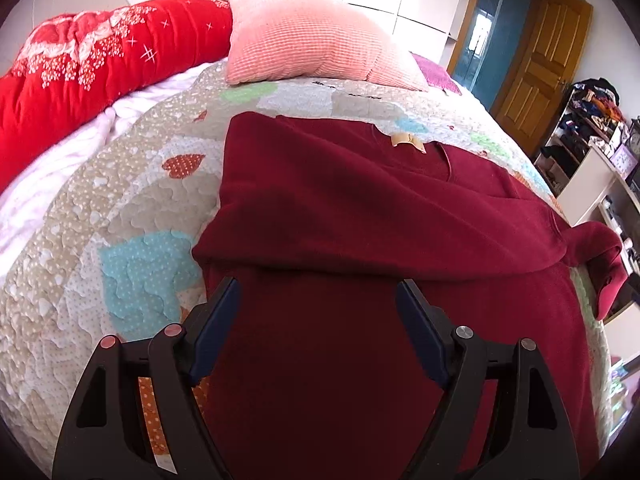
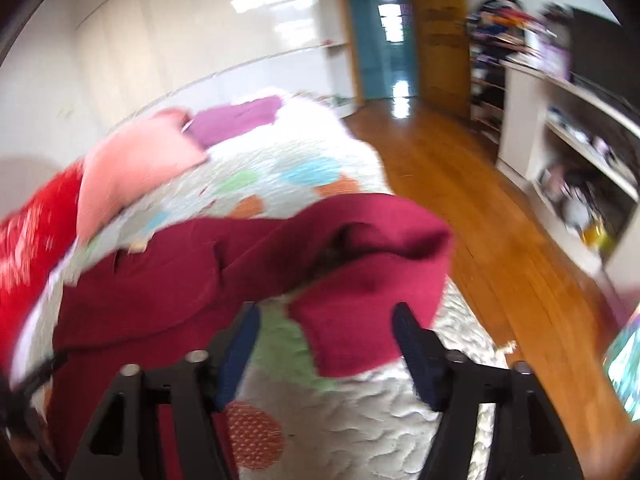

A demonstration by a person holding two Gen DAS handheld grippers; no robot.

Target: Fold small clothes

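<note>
Lying on the patchwork quilt (image 1: 132, 216) is the dark red sweater (image 1: 340, 216), its left sleeve folded across the chest and a tan label (image 1: 408, 142) showing at the neckline. Your left gripper (image 1: 318, 292) hangs over the lower body of the sweater with its jaws spread wide, gripping nothing. Your right gripper (image 2: 326, 316) is likewise wide open and empty; the right sleeve (image 2: 360, 280) of the sweater lies bunched just ahead of its fingers and dips between their tips, though blur makes contact impossible to judge. A pink pillow (image 1: 316, 36) sits at the far end of the bed beside a red comforter (image 1: 80, 68). A wooden floor (image 2: 480, 200) and cluttered shelves (image 2: 580, 160) lie to the right.
</note>
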